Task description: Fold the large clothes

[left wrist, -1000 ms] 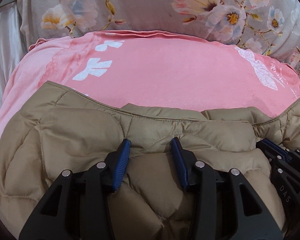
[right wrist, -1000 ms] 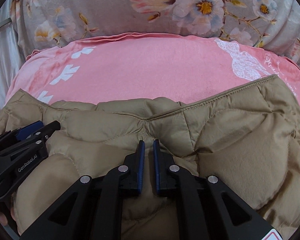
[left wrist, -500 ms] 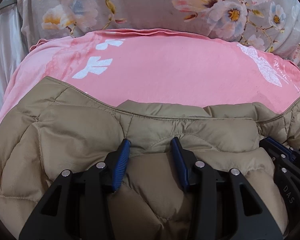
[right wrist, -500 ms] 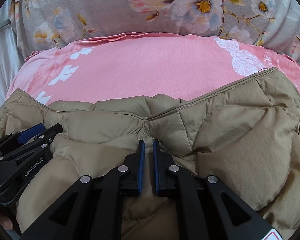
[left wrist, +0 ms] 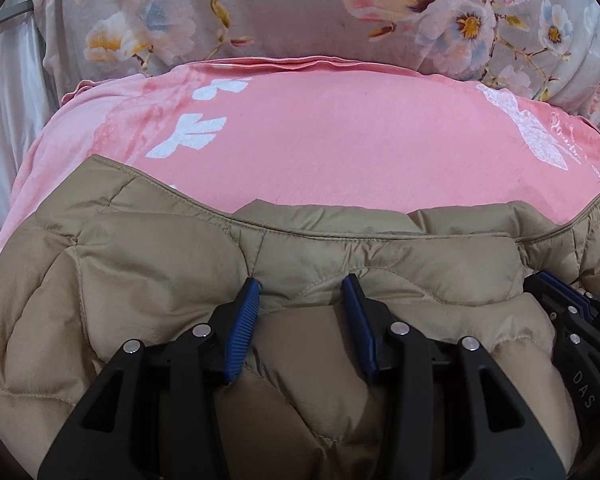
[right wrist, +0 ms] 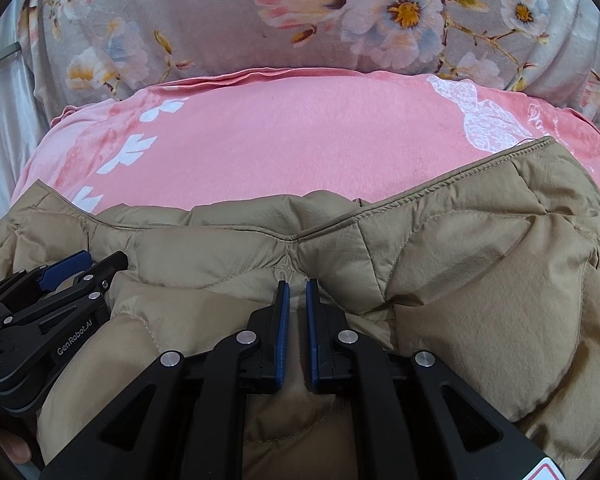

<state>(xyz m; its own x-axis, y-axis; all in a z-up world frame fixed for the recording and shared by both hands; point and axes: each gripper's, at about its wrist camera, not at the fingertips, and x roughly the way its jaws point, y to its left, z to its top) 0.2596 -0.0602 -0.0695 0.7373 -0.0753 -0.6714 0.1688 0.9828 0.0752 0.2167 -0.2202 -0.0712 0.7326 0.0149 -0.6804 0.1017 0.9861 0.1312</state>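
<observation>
Left wrist view: our left gripper [left wrist: 302, 292] is clamped on a thick puffy roll of the tan quilted down jacket [left wrist: 148, 264], blue pads [left wrist: 244, 320] pressed into the padding on both sides, jaws standing fairly wide only because the bundle is bulky. The jacket lies on the near part of the pink blanket [left wrist: 340, 144], its piped edge running left to right just beyond the tips; the floral bedding [left wrist: 284, 12] sits at the far side. The right gripper [left wrist: 572, 308] shows at the right edge, just beside us on the same garment. Right wrist view: our right gripper [right wrist: 296, 292] is pinched nearly closed on a thin fold of the jacket [right wrist: 480, 280] where the edge seams meet; the left gripper [right wrist: 64, 280] sits near-left. We judge we're mid-fold, both hands holding one near edge. Next move likely needs both lifting together and carrying the edge across evenly, since padding this slippery could slide out of the thin right pinch.
</observation>
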